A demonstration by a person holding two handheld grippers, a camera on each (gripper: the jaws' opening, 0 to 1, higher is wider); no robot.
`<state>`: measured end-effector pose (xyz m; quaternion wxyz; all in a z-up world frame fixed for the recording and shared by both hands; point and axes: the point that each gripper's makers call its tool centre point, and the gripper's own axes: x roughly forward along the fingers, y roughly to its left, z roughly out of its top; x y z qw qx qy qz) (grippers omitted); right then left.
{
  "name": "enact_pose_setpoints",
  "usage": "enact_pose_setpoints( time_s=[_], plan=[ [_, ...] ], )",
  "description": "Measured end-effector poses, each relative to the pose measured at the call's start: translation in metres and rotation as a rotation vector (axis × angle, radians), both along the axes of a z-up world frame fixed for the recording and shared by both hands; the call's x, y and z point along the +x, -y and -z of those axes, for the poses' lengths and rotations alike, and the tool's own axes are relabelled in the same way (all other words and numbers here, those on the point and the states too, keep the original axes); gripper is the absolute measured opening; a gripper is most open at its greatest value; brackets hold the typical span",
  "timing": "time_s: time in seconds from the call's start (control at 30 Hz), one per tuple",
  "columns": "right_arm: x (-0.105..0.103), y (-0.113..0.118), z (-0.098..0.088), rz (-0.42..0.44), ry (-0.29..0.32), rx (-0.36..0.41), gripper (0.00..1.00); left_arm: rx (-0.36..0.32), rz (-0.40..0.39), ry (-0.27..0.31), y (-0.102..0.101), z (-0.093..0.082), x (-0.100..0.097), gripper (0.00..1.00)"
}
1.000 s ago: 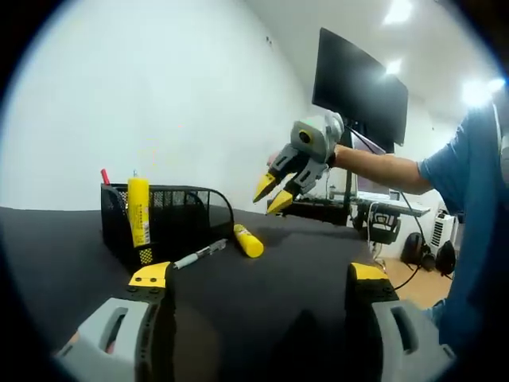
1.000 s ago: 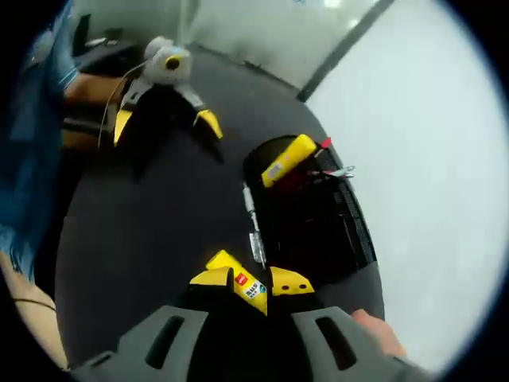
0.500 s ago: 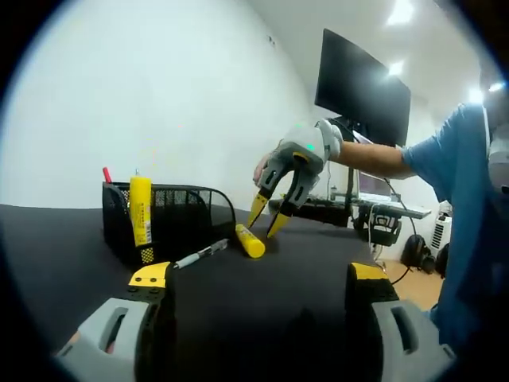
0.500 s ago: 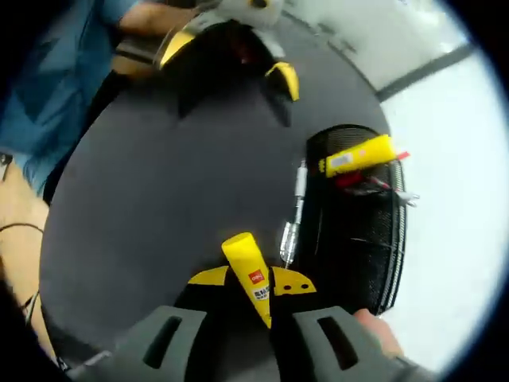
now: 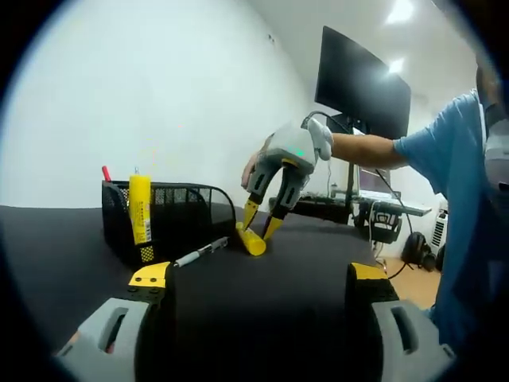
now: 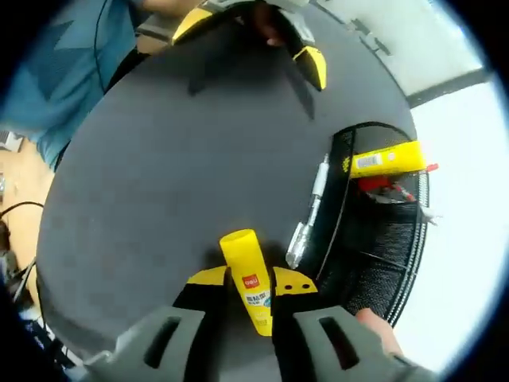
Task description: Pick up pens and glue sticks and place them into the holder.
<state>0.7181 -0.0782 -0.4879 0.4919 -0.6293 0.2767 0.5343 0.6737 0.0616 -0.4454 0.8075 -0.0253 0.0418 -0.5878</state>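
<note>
A yellow glue stick (image 6: 248,278) lies on the black table (image 6: 159,199), between the tips of my right gripper (image 6: 250,280), which stands open around it. In the left gripper view the right gripper (image 5: 261,221) comes down over the same glue stick (image 5: 249,240). Beside it lies a silver pen (image 6: 310,211) (image 5: 200,253) against the black mesh holder (image 6: 382,231) (image 5: 179,219). The holder contains another yellow glue stick (image 5: 139,211) (image 6: 386,159) and a red pen (image 5: 105,175). My left gripper (image 5: 258,278) (image 6: 250,40) stays open low over the table, nothing between its jaws.
A person's arm in a blue sleeve (image 5: 445,151) reaches in from the right. A dark monitor (image 5: 362,83) and a desk with clutter (image 5: 374,211) stand behind the table. A white wall backs the holder. Wooden floor (image 6: 16,183) lies beyond the table's edge.
My right gripper has come down and leftward over the lying glue stick, so its tips now flank it. The left gripper has not moved.
</note>
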Motion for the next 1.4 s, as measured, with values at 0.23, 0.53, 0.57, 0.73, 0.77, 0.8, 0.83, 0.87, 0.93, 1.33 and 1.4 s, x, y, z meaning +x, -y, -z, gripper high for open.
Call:
enact_pose_setpoints(
  time_s=[0.23, 0.53, 0.57, 0.73, 0.77, 0.8, 0.83, 0.87, 0.93, 1.33, 1.4],
  plan=[
    [0.006, -0.002, 0.012, -0.02, -0.027, -0.023, 0.18, 0.002, -0.004, -0.003, 0.0, 0.0, 0.0, 0.84],
    [0.004, -0.003, 0.014, -0.013, -0.064, -0.067, 0.17, -0.009, -0.005, -0.008, -0.001, -0.002, 0.0, 0.84],
    [0.003, -0.002, 0.013, -0.002, -0.071, -0.068, 0.17, -0.011, -0.006, -0.009, -0.001, -0.002, 0.0, 0.84],
    [-0.007, -0.004, 0.001, 0.028, -0.085, 0.013, 0.17, -0.013, -0.006, -0.01, -0.001, -0.002, 0.0, 0.84],
    [-0.007, -0.003, -0.003, 0.04, -0.082, 0.031, 0.17, -0.013, -0.005, -0.011, -0.001, -0.002, 0.0, 0.84],
    [-0.009, -0.004, -0.007, 0.068, -0.085, 0.062, 0.17, -0.014, -0.005, -0.011, -0.001, -0.002, 0.0, 0.84],
    [-0.009, -0.004, -0.012, 0.083, -0.085, 0.086, 0.17, -0.015, -0.005, -0.011, -0.001, -0.002, 0.001, 0.84],
    [-0.012, -0.003, -0.018, 0.123, -0.096, 0.115, 0.17, -0.014, -0.005, -0.011, -0.001, -0.002, 0.001, 0.84],
    [-0.013, -0.003, -0.027, 0.143, -0.092, 0.165, 0.17, -0.013, -0.006, -0.011, -0.001, -0.002, 0.001, 0.84],
    [-0.021, 0.009, -0.078, 0.336, -0.084, 0.444, 0.17, -0.02, -0.008, -0.019, -0.002, -0.002, 0.002, 0.83],
    [-0.022, 0.009, -0.087, 0.351, -0.076, 0.482, 0.17, -0.02, -0.007, -0.02, -0.002, -0.002, 0.002, 0.83]
  ],
)
